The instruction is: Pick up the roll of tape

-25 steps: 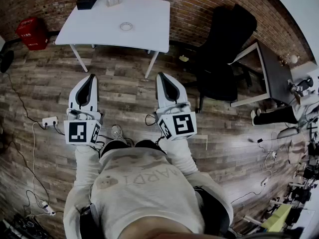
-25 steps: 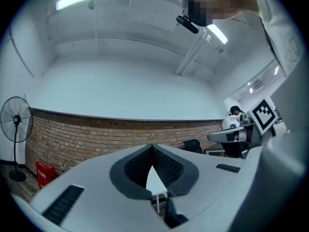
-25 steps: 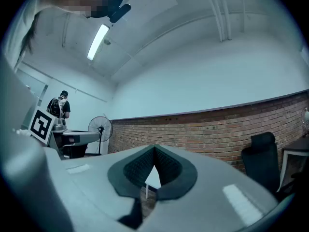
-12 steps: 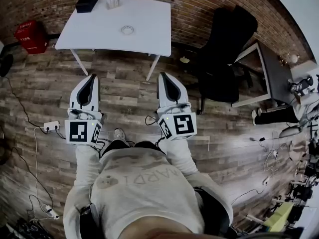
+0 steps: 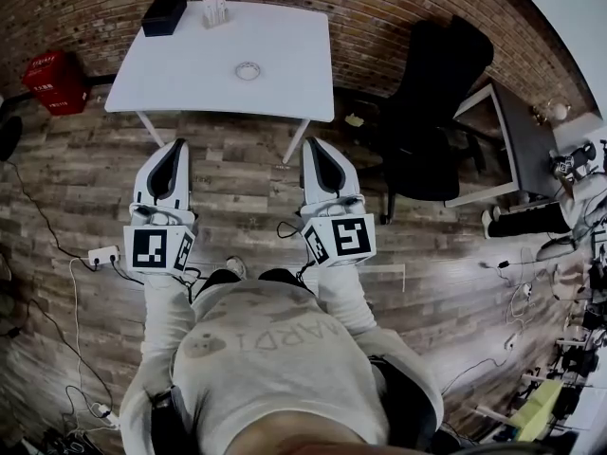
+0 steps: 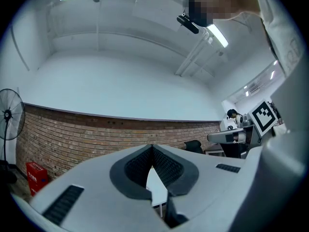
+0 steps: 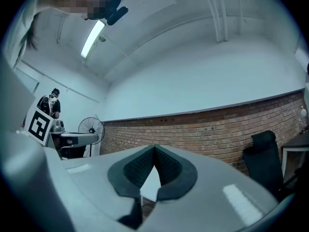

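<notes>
A small clear roll of tape [image 5: 248, 70] lies near the middle of the white table [image 5: 285, 74] ahead of me. My left gripper [image 5: 175, 146] and right gripper [image 5: 311, 146] are held side by side above the wooden floor, short of the table's near edge, both pointing at it. Each is shut with nothing between its jaws. In the left gripper view the left gripper [image 6: 152, 148] has its tips touching, and the white table [image 6: 157, 190] shows through the gap below them. The right gripper [image 7: 154, 149] looks the same in the right gripper view.
A black box [image 5: 163, 11] and a small white holder [image 5: 214, 8] stand at the table's far left. A black office chair [image 5: 432, 102] and a dark desk [image 5: 517, 131] stand to the right. A red crate [image 5: 55, 81] sits by the brick wall. Cables and a power strip [image 5: 100, 254] lie on the floor.
The table has come nearer in the head view, with both grippers carried forward toward it together. Both stay shut.
</notes>
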### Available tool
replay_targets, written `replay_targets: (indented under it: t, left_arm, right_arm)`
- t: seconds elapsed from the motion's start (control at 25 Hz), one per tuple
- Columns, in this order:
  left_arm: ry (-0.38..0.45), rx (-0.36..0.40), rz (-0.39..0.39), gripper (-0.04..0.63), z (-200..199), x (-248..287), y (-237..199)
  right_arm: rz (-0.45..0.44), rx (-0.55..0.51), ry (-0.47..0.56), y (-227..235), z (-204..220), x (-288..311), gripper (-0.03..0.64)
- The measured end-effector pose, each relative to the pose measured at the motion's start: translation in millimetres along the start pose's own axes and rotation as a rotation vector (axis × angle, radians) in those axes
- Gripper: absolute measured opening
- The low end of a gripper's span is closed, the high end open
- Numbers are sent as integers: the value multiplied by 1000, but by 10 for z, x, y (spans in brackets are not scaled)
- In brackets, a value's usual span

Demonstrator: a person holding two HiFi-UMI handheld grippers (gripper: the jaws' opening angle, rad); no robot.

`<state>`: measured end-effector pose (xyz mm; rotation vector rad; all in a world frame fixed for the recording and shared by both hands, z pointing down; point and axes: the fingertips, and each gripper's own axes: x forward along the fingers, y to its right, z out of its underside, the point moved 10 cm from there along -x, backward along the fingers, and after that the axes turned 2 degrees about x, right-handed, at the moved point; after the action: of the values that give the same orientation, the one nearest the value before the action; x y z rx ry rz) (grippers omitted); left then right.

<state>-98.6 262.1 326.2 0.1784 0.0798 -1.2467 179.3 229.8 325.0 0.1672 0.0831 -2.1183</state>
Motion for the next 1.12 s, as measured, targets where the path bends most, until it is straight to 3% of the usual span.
replay_targets:
  t: [0.68, 1.12]
  left_arm:
    - [-20, -25, 26, 6, 264, 305, -701]
    - [-24, -34, -22, 6, 439, 839, -960]
  right_arm:
    - [25, 6, -22, -199, 185, 666, 11]
    - [-4, 3, -23, 140, 303, 1326, 11]
